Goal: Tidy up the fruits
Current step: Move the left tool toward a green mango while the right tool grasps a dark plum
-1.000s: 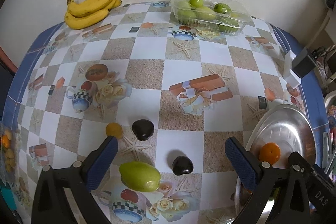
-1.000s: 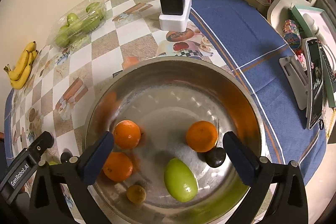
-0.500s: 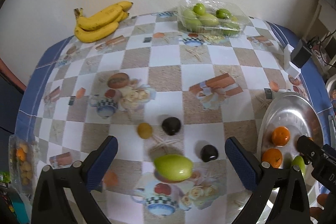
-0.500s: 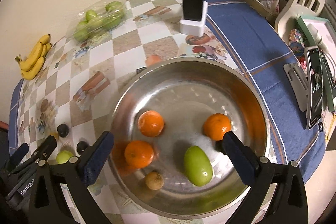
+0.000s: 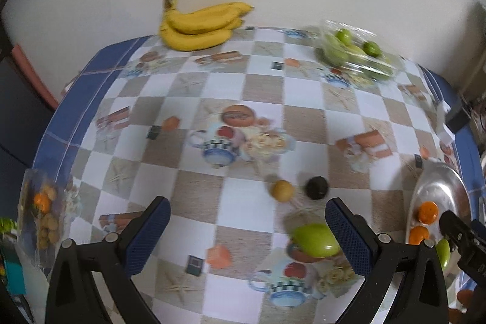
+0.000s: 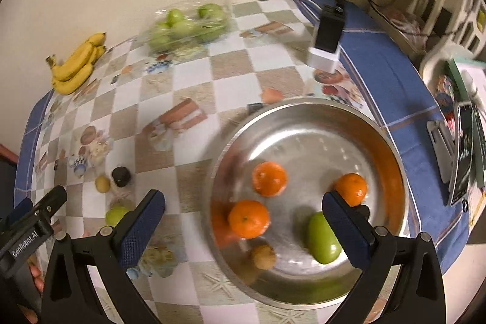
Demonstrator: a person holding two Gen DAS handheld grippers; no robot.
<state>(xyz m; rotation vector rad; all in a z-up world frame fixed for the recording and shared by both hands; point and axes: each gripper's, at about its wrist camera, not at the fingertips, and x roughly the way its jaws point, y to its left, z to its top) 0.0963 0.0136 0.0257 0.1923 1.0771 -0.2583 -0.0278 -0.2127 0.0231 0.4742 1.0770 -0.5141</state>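
My left gripper point(image 5: 247, 217) is open and empty above the checkered table. A green mango point(image 5: 314, 239) lies by its right finger, with a small yellow fruit point(image 5: 282, 190) and a dark fruit point(image 5: 316, 187) just beyond. My right gripper point(image 6: 243, 213) is open and empty over the left part of the steel bowl point(image 6: 391, 141). The bowl holds three oranges point(image 6: 268, 178), a green mango point(image 6: 322, 237), a small brown fruit point(image 6: 262, 257) and a dark fruit mostly hidden behind my right finger. The loose mango point(image 6: 115, 214), yellow fruit point(image 6: 102, 183) and dark fruit point(image 6: 121, 175) also show left of the bowl.
A banana bunch point(image 5: 200, 25) lies at the back by the wall. A clear pack of green fruit point(image 5: 355, 53) sits at the back right. A black-and-white charger block point(image 6: 326, 40) stands behind the bowl. A bag of small fruits point(image 5: 42, 220) sits at the table's left edge.
Both grippers have pulled back and swung left, so the loose fruits and the bowl sit further right in both views. One dark fruit near the mango is out of sight now. Both stay open.
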